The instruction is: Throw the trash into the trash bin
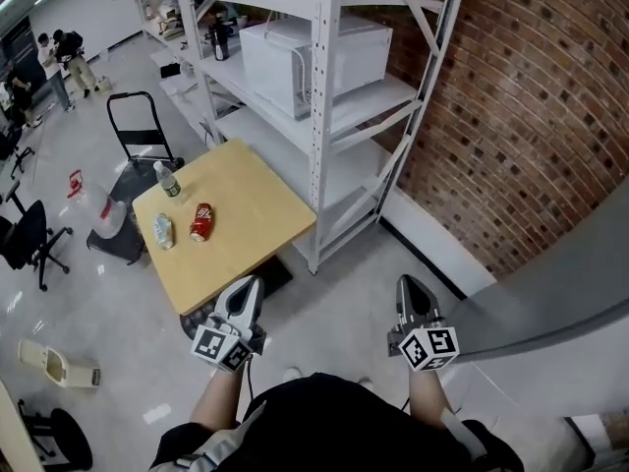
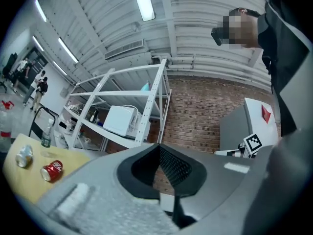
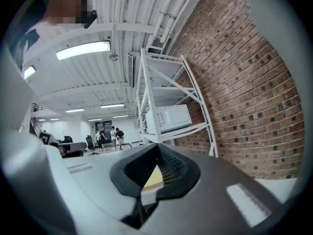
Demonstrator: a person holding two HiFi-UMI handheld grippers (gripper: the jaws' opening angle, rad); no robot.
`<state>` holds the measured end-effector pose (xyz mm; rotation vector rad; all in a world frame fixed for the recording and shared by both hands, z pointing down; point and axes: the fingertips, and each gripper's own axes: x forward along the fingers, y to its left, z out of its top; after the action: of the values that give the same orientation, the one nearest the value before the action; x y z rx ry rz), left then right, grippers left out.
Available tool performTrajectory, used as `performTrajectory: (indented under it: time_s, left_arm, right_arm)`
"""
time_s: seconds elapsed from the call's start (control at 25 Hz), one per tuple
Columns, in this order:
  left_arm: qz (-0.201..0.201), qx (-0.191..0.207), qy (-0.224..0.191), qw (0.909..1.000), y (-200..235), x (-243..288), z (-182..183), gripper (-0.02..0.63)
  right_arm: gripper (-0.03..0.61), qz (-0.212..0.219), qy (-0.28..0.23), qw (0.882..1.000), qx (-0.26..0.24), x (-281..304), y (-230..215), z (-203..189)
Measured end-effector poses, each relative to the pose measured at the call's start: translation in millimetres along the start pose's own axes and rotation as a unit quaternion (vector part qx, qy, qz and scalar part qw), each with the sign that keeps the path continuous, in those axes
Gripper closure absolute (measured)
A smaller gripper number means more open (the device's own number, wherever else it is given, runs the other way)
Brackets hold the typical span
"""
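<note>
A red can [image 1: 201, 221] and a crushed pale can [image 1: 162, 230] lie on the square wooden table [image 1: 246, 209], and a plastic bottle [image 1: 168, 179] stands at its far left corner. My left gripper [image 1: 248, 289] hangs shut and empty over the table's near edge. My right gripper [image 1: 411, 289] is also shut and empty, over the floor to the right of the table. In the left gripper view the left gripper [image 2: 159, 148] points at the shelving, with the red can [image 2: 51, 170] and crushed can [image 2: 23, 156] low on the left. The right gripper [image 3: 157, 148] faces along the brick wall.
White metal shelving [image 1: 324, 96] holding a microwave [image 1: 295, 62] stands behind the table against a brick wall [image 1: 531, 116]. A black hand cart [image 1: 138, 136], a clear bag-like container [image 1: 106, 216], an office chair [image 1: 29, 239] and a beige dustpan [image 1: 54, 365] sit left. A grey panel [image 1: 550, 303] lies right.
</note>
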<state>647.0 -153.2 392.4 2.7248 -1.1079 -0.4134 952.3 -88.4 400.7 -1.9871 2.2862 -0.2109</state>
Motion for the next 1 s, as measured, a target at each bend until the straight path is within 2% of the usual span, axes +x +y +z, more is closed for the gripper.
performTrajectory:
  time_s: [0.24,0.56,0.76,1.0]
  left_arm:
    - [0.063,0.029,-0.009,0.9976,61,-58,22,0.614]
    - [0.142,0.051,-0.024,0.9883,110,-137,56,0.614]
    - [0.201,0.057,-0.034,0.9774,125,-180,46,0.614]
    - [0.253,0.053,-0.063,0.964,104,-189,62,0.614]
  right_arm:
    - [0.572,0.056,0.008,0.998,-0.004,49,66,-13]
    - [0.572,0.141,0.022,0.99,-0.005,102,151,-24]
    - [0.572,0.206,0.035,0.978,-0.014,122,189,-31]
    - [0.572,0.253,0.065,0.965,-0.001,146,187,-37]
